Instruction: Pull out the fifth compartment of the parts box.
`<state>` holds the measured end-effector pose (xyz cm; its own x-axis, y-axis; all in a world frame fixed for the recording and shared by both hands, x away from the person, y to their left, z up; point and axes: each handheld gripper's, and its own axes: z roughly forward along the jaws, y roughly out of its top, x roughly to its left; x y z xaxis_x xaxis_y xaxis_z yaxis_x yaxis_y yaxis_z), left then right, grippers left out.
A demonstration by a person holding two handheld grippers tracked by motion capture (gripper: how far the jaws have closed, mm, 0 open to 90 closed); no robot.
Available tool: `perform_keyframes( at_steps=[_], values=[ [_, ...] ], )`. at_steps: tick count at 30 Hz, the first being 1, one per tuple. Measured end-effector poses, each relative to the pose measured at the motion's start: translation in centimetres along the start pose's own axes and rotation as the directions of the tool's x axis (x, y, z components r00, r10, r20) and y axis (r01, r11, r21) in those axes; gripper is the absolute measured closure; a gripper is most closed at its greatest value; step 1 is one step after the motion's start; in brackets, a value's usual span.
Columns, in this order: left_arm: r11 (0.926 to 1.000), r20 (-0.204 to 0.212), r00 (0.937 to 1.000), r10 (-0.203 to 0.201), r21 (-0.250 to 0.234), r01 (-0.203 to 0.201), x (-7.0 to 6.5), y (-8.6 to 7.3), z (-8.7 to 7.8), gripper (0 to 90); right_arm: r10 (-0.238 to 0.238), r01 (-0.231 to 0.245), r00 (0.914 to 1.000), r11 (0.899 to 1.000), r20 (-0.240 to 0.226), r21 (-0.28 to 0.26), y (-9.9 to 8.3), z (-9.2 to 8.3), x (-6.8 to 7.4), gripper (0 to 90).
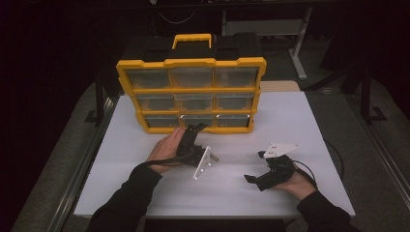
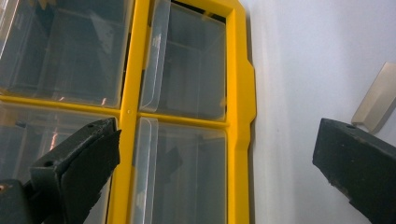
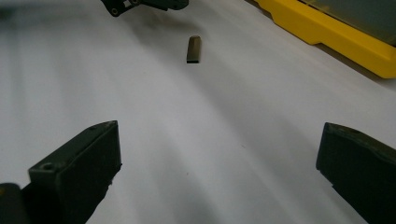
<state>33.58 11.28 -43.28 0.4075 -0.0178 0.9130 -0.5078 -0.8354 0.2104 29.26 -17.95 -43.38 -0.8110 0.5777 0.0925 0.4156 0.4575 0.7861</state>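
A yellow organizer with clear drawers stands upright at the back of the white table. My left gripper is open, turned on its side, its tips close to the bottom middle drawer. In the left gripper view the open jaws of the left gripper frame the yellow frame and two clear drawer fronts. A small grey-brown block lies on the table beside that hand. My right gripper rests open near the front right. Its own view has the right gripper aimed over bare table at the block.
The organizer's yellow handle and black back part sit on top. Its yellow base crosses the upper right of the right gripper view. Dark floor and stand legs surround the table. Open white surface lies between the two hands.
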Motion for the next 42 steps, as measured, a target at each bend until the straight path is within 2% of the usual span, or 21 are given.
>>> perform_keyframes(
  at_steps=[12, 26, 42],
  values=[
    [0.9976, -0.034, 0.997, 0.07, 0.008, -0.069, -0.26, 0.09, -0.04, 0.3, 0.0, 0.0, 1.0, 1.0, 0.001, -0.001, 0.0, 0.0, 0.01, 0.0],
    [0.9901, -0.073, 0.9875, 0.14, 0.021, -0.138, -0.61, 0.26, -0.07, 0.3, -0.003, 0.003, 1.0, 1.0, 0.001, -0.001, -0.01, -0.03, -0.01, 0.0],
    [0.9855, -0.116, 0.9786, 0.17, 0.022, -0.168, -0.37, 0.16, -0.35, 0.3, 0.0, 0.0, 1.0, 1.0, 0.001, 0.0, -0.01, 0.0, 0.01, 0.0]
  ],
)
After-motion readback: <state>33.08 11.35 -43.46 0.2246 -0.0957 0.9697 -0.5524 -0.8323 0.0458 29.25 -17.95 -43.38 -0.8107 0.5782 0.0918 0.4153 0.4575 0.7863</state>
